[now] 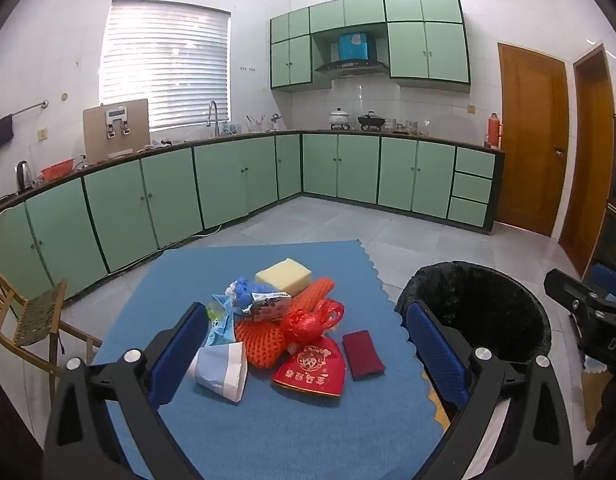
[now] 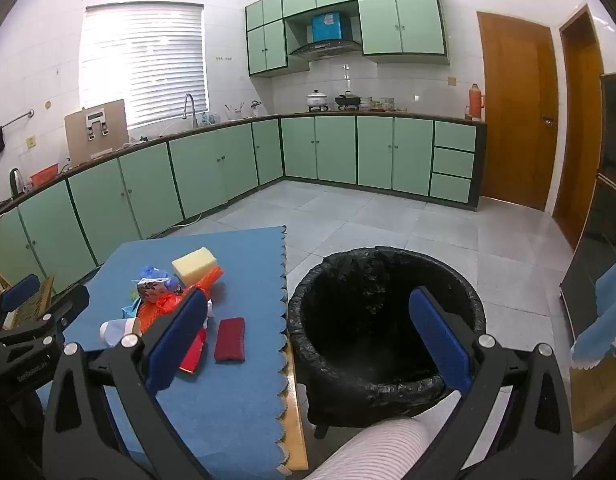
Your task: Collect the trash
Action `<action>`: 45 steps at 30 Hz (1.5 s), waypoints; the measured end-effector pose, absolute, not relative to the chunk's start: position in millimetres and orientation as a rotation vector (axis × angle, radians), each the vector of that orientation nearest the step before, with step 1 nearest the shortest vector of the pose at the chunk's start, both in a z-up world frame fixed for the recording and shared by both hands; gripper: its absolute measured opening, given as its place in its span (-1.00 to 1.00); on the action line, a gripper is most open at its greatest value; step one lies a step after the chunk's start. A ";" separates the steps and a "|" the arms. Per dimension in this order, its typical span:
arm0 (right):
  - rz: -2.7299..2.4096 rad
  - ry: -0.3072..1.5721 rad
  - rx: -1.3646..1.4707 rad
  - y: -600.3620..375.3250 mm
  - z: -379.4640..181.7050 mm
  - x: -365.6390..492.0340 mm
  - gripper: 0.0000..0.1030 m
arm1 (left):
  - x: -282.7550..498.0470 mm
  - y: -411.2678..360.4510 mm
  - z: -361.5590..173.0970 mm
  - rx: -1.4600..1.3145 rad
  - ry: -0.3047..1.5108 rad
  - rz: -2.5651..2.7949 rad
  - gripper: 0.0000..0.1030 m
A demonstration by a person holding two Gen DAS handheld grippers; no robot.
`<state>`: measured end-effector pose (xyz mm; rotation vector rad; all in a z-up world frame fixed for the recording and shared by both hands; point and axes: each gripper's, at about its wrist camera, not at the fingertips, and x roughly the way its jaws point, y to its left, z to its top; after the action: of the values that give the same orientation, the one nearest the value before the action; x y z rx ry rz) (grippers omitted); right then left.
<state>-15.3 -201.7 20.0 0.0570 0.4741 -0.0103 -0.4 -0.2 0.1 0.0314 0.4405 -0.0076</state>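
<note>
A heap of trash lies on the blue mat (image 1: 276, 432): a yellow sponge (image 1: 284, 275), orange foam netting (image 1: 260, 342), a red plastic bag (image 1: 311, 322), a red packet (image 1: 311, 370), a dark red cloth (image 1: 363, 354), a white-blue paper cup (image 1: 222, 368) and wrappers (image 1: 268, 306). A bin with a black liner (image 1: 479, 308) stands to the right of the table. My left gripper (image 1: 308, 352) is open and empty above the heap. My right gripper (image 2: 308, 340) is open and empty over the bin (image 2: 379, 320), with the mat (image 2: 228, 400) and the dark red cloth (image 2: 230, 338) to its left.
A wooden chair (image 1: 32, 320) stands left of the table. Green kitchen cabinets (image 1: 228, 184) line the far walls. Wooden doors (image 1: 531, 136) are at the right. A person's striped sleeve (image 2: 379, 452) shows at the bottom of the right wrist view.
</note>
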 end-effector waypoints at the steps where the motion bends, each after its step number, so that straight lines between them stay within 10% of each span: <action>1: -0.010 0.472 0.056 -201.8 20.1 -15.3 0.90 | 0.0 -0.3 -0.1 0.031 0.443 -0.007 0.88; 45: -0.017 0.469 0.075 -205.5 24.3 -11.6 0.90 | 1.2 4.9 4.3 0.026 0.434 0.003 0.88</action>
<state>-11.6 -205.5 24.3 0.0747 0.4691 -0.0171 1.2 4.9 4.3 0.0261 0.4341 0.0033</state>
